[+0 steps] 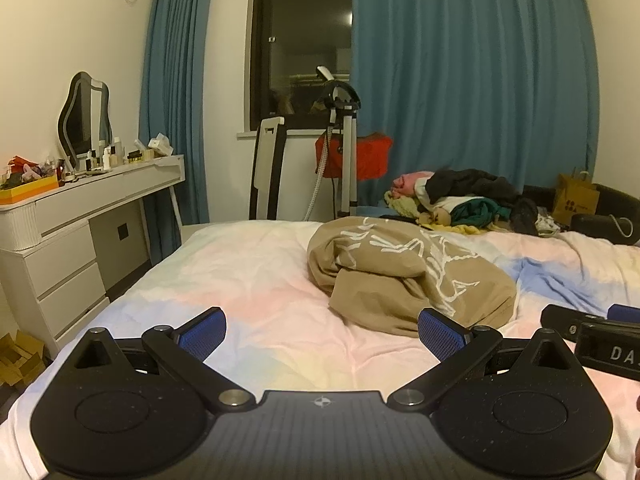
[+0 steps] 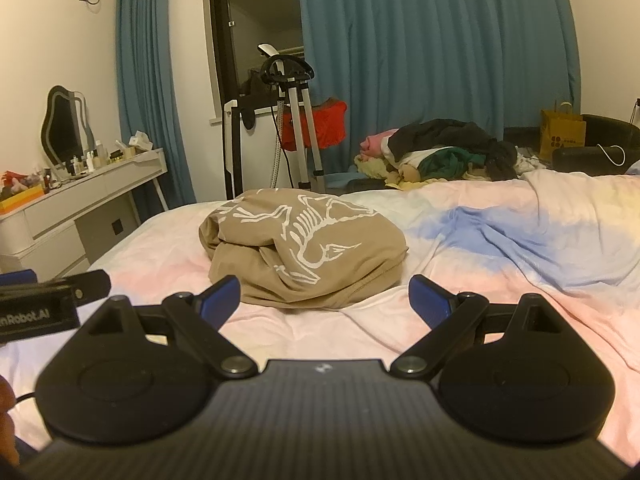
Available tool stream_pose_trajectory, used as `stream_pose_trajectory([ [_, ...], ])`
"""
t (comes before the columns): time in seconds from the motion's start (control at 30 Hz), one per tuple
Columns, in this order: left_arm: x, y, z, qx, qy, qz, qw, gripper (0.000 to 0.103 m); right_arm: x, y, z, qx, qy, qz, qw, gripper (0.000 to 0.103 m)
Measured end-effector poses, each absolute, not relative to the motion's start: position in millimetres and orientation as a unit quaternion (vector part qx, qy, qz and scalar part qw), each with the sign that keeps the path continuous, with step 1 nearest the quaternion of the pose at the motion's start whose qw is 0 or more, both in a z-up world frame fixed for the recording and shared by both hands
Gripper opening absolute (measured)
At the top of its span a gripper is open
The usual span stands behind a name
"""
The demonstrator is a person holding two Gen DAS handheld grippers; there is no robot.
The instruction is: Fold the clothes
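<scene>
Crumpled tan cotton garment with a white skeleton print (image 1: 412, 276) lies bunched in a loose mound on the bed's pastel tie-dye sheet (image 1: 256, 280), a wrinkled spread of pink, yellow and blue. From the left gripper (image 1: 322, 332) the mound sits at about one o'clock, just beyond the blue-padded fingertips; from the right gripper (image 2: 324, 298) it sits at about eleven o'clock, equally close. Both grippers hover above the sheet with jaws spread wide and nothing between them, neither touching the cloth. Each gripper's edge shows in the other's view, side by side.

At the far end of the bed, toward one o'clock, a heap of mixed clothes in black, green, pink and cream (image 1: 472, 200) is piled up, with a yellow paper bag (image 1: 576, 200) beside it at two o'clock. Long teal curtains (image 1: 472, 72) hang across the back wall, parted around a dark window (image 1: 304, 40). Below the window stand a white-legged tripod stand (image 1: 344, 152) and a red bag (image 1: 368, 156). At nine o'clock a white dressing table with drawers (image 1: 80, 232) carries a wavy-edged mirror (image 1: 84, 116) and small bottles.
</scene>
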State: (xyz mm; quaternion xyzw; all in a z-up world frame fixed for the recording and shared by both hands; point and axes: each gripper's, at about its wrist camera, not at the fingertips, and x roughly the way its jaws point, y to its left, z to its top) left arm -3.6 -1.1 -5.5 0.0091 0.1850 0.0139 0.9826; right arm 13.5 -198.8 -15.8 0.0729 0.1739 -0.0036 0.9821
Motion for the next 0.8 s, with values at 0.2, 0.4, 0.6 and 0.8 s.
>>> stream_pose_trajectory([
  [0.2, -1.3, 0.0, -9.0, 0.009, 0.187, 0.013, 0.982, 0.103, 14.0, -197.7, -16.3, 0.071, 0.179, -0.004, 0.981, 0.093],
  [0.4, -1.3, 0.9, -9.1, 0.002, 0.184, 0.009, 0.983, 0.103, 13.4, -198.5, -16.9, 0.077, 0.182, -0.005, 0.98, 0.093],
  [0.6, -3.2, 0.6, -8.9, 0.006, 0.178, 0.009, 0.984, 0.103, 12.5, -198.5, -16.3, 0.078, 0.18, -0.005, 0.981, 0.093],
  [0.8, -5.0, -2.1, -6.9, 0.016, 0.166, 0.022, 0.986, 0.103, 12.6, -200.5, -16.0, 0.076, 0.185, -0.013, 0.98, 0.093],
])
